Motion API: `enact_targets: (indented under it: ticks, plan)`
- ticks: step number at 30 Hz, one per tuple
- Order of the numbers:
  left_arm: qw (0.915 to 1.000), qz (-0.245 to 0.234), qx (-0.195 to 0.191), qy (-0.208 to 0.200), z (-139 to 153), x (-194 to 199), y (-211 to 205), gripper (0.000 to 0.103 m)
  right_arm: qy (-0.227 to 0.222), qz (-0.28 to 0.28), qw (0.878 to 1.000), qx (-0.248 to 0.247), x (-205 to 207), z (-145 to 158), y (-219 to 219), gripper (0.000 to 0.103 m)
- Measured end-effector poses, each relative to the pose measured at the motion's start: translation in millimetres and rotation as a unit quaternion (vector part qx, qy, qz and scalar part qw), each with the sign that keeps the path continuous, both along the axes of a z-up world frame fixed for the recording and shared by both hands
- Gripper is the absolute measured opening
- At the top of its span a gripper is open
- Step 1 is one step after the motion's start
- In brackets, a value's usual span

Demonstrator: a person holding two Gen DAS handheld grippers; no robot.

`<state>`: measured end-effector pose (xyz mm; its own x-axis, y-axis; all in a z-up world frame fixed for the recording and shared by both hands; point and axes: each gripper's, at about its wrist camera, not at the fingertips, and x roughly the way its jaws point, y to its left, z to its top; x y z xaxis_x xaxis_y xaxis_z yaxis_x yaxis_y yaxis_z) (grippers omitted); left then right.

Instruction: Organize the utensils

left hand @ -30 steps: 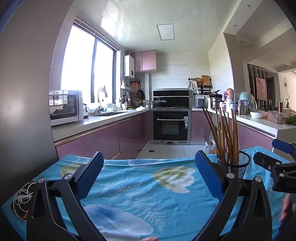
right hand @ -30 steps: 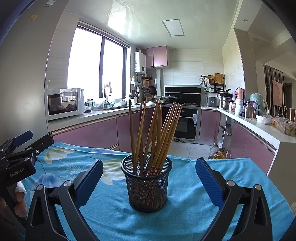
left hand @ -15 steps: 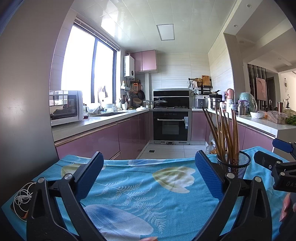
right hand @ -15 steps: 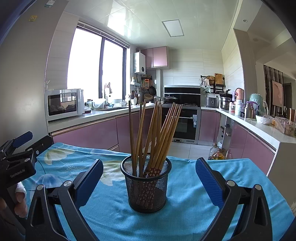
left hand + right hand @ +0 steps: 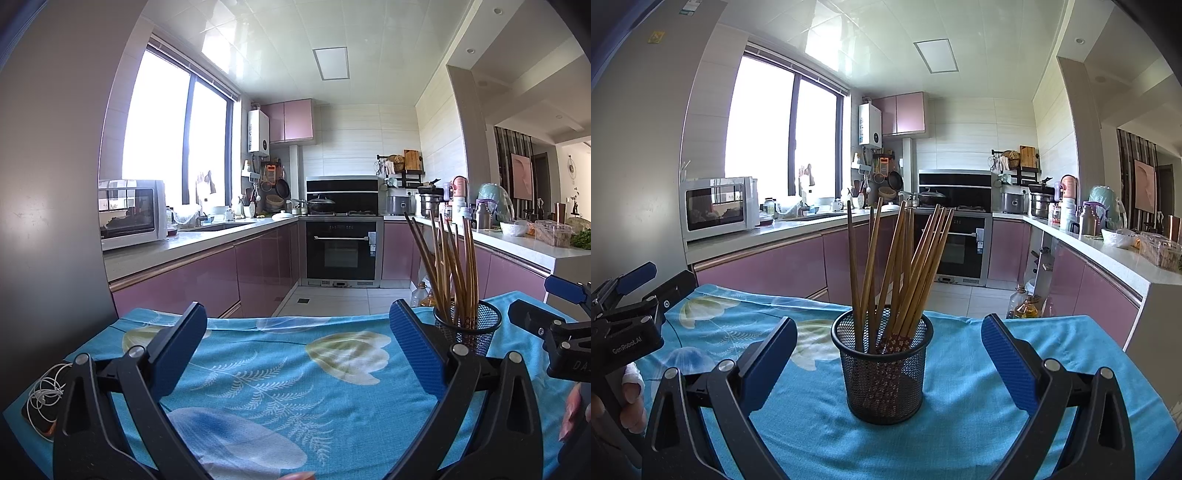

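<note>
Both wide apart and empty, the left hand-held gripper (image 5: 297,345) and right hand-held gripper (image 5: 888,354) hover over the tabletop (image 5: 960,435), where chopsticks (image 5: 901,269) stand in a mesh cup (image 5: 882,373), seemingly nearer its right edge

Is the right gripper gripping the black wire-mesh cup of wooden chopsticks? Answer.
No, the right gripper is open, short of the black wire-mesh cup holding the wooden chopsticks.

One holder (image 5: 882,369), roughly twelve chopsticks (image 5: 905,273)

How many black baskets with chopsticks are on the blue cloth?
1. The basket stands upright on the cloth, straight ahead of the open right gripper, holding all the chopsticks.
</note>
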<state>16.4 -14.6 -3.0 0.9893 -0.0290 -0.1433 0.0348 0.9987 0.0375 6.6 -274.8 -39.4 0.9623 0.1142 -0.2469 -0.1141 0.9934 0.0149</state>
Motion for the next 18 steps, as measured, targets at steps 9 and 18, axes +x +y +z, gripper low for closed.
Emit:
enact_targets:
  ticks: [9, 18]
  plan:
    - [1.0000, 0.001, 0.000, 0.001, -0.4, 0.3, -0.3, 0.097, 0.002, 0.000, 1.000, 0.000, 0.6, 0.0, -0.3, 0.097]
    - [1.0000, 0.001, 0.000, 0.000, -0.1, 0.2, -0.1, 0.097, 0.003, -0.002, 1.000, 0.001, 1.5, 0.1, -1.6, 0.097]
